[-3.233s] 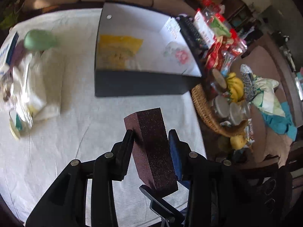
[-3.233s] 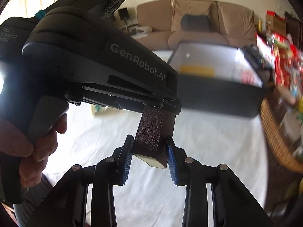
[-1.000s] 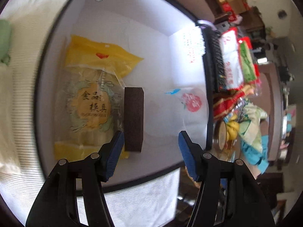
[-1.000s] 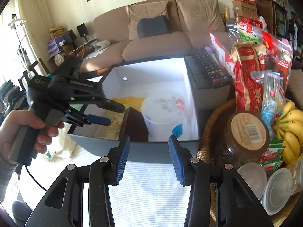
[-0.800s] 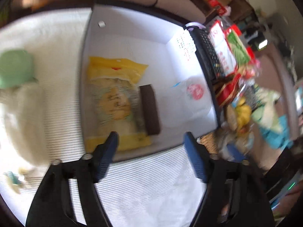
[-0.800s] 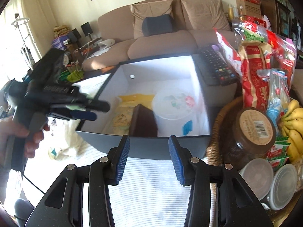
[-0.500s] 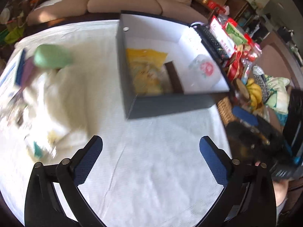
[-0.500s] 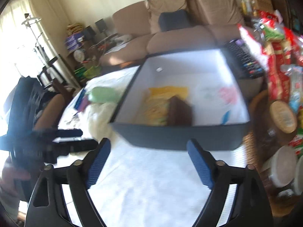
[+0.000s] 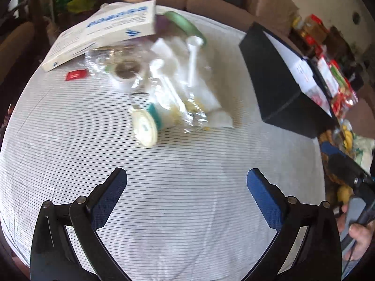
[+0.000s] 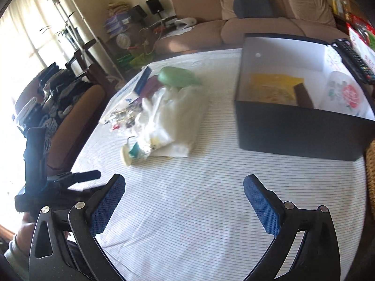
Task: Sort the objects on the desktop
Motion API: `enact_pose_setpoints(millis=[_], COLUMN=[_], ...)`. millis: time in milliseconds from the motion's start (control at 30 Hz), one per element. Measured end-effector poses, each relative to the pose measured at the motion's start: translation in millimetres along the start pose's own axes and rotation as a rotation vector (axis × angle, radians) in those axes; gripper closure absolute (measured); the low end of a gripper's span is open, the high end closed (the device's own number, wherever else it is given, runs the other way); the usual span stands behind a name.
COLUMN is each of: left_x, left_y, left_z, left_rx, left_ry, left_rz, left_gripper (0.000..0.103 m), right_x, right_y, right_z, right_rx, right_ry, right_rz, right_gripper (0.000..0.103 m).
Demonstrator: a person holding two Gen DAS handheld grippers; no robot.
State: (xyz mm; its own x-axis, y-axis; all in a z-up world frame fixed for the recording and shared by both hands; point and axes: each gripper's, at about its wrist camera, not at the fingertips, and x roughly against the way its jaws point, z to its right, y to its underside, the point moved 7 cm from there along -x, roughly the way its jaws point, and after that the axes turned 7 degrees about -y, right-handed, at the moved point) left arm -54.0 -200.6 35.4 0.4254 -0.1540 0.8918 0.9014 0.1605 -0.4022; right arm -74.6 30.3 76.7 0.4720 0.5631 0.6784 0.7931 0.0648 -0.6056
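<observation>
The left gripper is held with its jaws spread wide and nothing between them. The right gripper is likewise held wide apart and empty, and is gripped by a hand.

One black storage box, holding one yellow snack packet, one brown block and one round floral-lidded container. One remote control. One white-and-blue carton. One green case. One red sachet. One teal-banded white tub. Two grippers.
</observation>
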Motion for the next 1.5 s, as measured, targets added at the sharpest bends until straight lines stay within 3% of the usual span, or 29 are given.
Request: enact_pose_setpoints(millis=[133, 300, 433, 567, 633, 800, 1033, 1100, 1133, 1367, 1500], left_x=[-9.7, -26.3, -43.8, -48.1, -49.1, -49.7, -52.6, -52.6, -52.6, -55.2, -57.8], left_y=[-19.5, -34.1, -37.4, -40.9, -41.0, -38.2, -37.1, -36.8, -36.8, -35.9, -33.5], left_z=[-50.8, -78.0, -82.7, -87.6, -88.2, -83.0, -79.9, -82.1, -83.6, -86.5, -82.1], left_rx=[0.138, 0.231, 0.236, 0.23, 0.233, 0.241, 0.246, 0.257, 0.263, 0.281, 0.273], left_ry=[0.033, 0.092, 0.121, 0.1, 0.11, 0.138, 0.148, 0.153, 0.154, 0.158, 0.163], left_rz=[0.024, 0.017, -0.045, -0.056, -0.067, -0.095, -0.115, -0.12, -0.121, -0.131, -0.143], left_gripper=[0.0, 0.0, 0.0, 0.0, 0.0, 0.0, 0.0, 0.0, 0.0, 0.0, 0.0], right_x=[-32.0, -72.3, -105.0, -129.8, -139.0, -161.9, -222.5, -231.2, -231.7, -197.1, -177.1], right_y=[1.9, -4.4, -17.4, -33.3, -44.0, -77.4, -93.6, -89.1, -87.5, -71.2, -50.1], right_z=[-23.1, -42.0, -42.8, -31.7, -25.2, -23.5, -32.6, -32.5, -32.6, -34.4, -38.4], right_rx=[0.014, 0.048, 0.089, 0.072, 0.059, 0.068, 0.115, 0.131, 0.15, 0.135, 0.122], right_ry=[-0.013, -0.033, -0.011, 0.004, 0.011, 0.023, 0.11, 0.131, 0.147, 0.073, 0.028], right_rz=[-0.015, -0.029, -0.028, -0.017, -0.006, 0.018, -0.087, -0.109, -0.109, -0.084, -0.112], right_gripper=[0.0, 0.0, 0.003, 0.024, 0.027, 0.027, 0.028, 0.044, 0.063, 0.079, 0.08])
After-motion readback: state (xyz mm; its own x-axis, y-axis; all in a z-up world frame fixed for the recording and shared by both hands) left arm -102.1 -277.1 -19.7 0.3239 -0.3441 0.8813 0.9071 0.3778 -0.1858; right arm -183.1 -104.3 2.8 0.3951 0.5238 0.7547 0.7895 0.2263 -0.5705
